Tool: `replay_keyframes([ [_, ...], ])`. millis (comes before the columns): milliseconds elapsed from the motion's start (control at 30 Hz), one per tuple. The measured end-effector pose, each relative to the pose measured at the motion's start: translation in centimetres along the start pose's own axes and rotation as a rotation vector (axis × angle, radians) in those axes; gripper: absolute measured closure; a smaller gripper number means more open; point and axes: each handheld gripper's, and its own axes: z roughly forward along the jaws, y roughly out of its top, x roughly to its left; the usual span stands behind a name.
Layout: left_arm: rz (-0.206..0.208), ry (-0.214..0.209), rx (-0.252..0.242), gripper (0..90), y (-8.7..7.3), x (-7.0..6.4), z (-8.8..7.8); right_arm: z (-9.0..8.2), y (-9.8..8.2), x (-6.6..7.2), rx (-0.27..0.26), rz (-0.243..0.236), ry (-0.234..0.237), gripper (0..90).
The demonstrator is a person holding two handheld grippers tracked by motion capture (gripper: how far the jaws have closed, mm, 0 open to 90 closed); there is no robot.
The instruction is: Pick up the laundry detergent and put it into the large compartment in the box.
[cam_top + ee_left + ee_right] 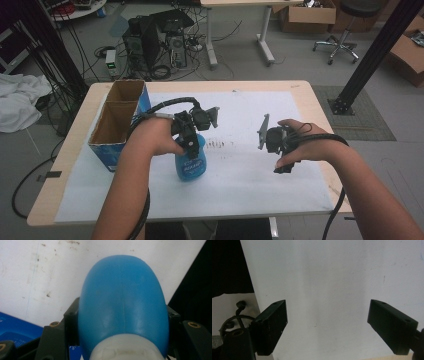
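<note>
Two grippers in play, one loaded. Left gripper (191, 145) is clamped on the blue bottle (190, 164), gripping from above at the shoulder just below the white cap; in the left gripper view the bottle (122, 305) bulges out between the two jaws, which press its sides. Grip sits high, so the body hangs straight below the jaws and the bottle stays upright. Cannot tell whether its base touches the white mat (240, 185) or hangs just above it.

Right gripper (283, 159) carries nothing. Its view shows the jaws spread wide with bare mat (324, 290) between and beyond them. It hovers well apart from the bottle, off to the left gripper's right; judged to be parked out of the way, or waiting to assist.

Cardboard box (118, 122), open top, two compartments, blue outer wall, stands near the left gripper on its outer side, at the mat's edge. Both compartments look empty from the high view. Judgement: box is the likely destination, hence the top grip, which would let the bottle drop in base first without the jaws fouling the walls.

Risk: smooth, rounded shoulder could slip under a pinch grip; keep the lift vertical.
</note>
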Motion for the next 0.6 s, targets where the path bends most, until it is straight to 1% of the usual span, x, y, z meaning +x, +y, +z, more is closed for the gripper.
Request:
replay_keyframes([
  [67,-0.001,0.000,0.008,38.4,0.0,-0.2,-0.8,-0.1,0.0,0.1,-0.006,0.004,-0.001,16.5],
  [133,-0.016,0.004,0.017,38.3,-0.2,-0.3,-1.7,-0.2,-0.1,0.2,-0.008,0.003,-0.001,16.4],
  [167,-0.031,0.000,0.024,38.3,-0.2,-0.2,-2.0,-0.3,-0.2,0.2,-0.010,0.003,-0.003,16.5],
  [233,-0.039,-0.003,0.031,38.3,-0.4,-0.1,-2.7,-0.4,-0.3,0.2,-0.010,0.006,-0.006,16.5],
  [267,-0.049,-0.003,0.034,38.3,-0.5,-0.1,-3.0,-0.4,-0.3,0.2,-0.011,0.005,-0.007,16.5],
  [367,-0.051,-0.006,0.048,38.3,-0.7,0.1,-3.9,-0.5,-0.4,0.3,-0.008,0.006,-0.010,16.5],
  [433,-0.063,-0.013,0.057,38.3,-0.9,0.2,-4.6,-0.5,-0.4,0.3,-0.009,0.006,-0.009,16.5],
  [467,-0.063,-0.010,0.058,38.3,-0.9,0.2,-4.9,-0.5,-0.5,0.4,-0.010,0.006,-0.010,16.5],
  [500,-0.075,-0.011,0.056,38.3,-1.0,0.3,-5.3,-0.5,-0.5,0.4,-0.010,0.007,-0.010,16.5],
  [567,-0.123,-0.006,0.038,38.3,-1.2,0.7,-6.4,-0.6,-0.5,0.4,-0.011,0.008,-0.010,16.5],
  [600,-0.178,0.000,0.012,38.3,-1.3,1.0,-7.2,-0.6,-0.5,0.3,-0.012,0.007,-0.012,16.5],
])
